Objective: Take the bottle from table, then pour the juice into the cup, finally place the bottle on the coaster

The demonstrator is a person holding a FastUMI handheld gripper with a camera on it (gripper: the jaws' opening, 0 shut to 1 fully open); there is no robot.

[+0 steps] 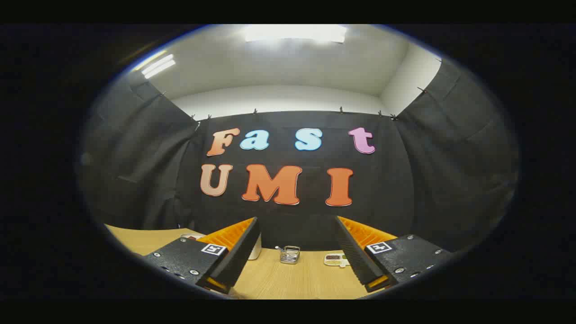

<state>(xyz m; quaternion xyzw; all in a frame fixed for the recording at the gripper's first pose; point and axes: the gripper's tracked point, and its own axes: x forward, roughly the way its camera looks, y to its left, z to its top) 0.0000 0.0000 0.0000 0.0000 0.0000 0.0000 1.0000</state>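
We find the jaws (294,252) spread wide and empty above the surface (288,281), a small glass cup (289,254) at twelve o'clock beyond them, likely fragile; no bottle discernible to judge grip.

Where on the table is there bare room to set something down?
Bare wood runs between the open gripper's fingers, up to the wire holder. Crowded beyond: that holder, a small tray beside it, and a white object behind one finger.
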